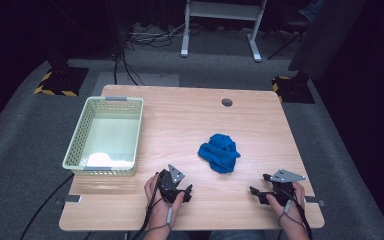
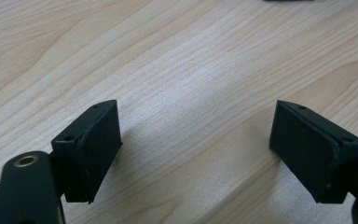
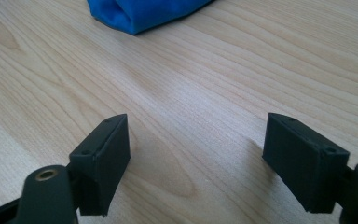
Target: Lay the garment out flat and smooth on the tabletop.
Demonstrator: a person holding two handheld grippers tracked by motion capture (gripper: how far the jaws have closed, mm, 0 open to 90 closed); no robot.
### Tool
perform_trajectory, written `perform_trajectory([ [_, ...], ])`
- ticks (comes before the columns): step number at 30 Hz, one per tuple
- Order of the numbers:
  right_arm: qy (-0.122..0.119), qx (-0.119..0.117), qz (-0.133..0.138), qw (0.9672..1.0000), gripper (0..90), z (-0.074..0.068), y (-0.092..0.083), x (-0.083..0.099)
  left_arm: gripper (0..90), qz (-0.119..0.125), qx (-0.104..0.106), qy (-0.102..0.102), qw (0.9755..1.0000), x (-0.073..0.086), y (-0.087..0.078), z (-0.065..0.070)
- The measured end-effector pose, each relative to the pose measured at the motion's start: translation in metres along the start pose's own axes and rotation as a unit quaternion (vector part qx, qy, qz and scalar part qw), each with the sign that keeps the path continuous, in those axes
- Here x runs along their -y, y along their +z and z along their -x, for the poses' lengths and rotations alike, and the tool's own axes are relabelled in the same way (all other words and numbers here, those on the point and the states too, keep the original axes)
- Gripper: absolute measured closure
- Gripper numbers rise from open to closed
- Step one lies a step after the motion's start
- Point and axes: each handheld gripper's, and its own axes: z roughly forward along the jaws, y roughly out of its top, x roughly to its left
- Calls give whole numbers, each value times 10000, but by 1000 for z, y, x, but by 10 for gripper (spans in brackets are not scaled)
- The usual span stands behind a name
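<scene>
Cloth [image 1: 220, 153], blue and crumpled, lies mid-surface; everything else is placed from it. Left gripper [image 1: 182, 188] rests near its front-left, jaws spread wide over bare wood. Right gripper [image 1: 260, 192] sits front-right, likewise released, and its own view cuts the cloth off at the top edge. A pale basket [image 1: 78, 137] stands well left of the cloth on the surface [image 1: 180, 120], its contents hard to make out.

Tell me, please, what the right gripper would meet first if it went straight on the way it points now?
Probably the blue cloth. The right gripper is open over bare table, and the cloth lies ahead, slightly left of its line, so it might only graze it.
</scene>
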Motion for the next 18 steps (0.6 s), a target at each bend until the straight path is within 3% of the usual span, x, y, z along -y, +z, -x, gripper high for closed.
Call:
perform_trajectory([
  [18,20,10,-12,10000,220,0,0,0,155,1,77,27,10000,-1,1,0],
])
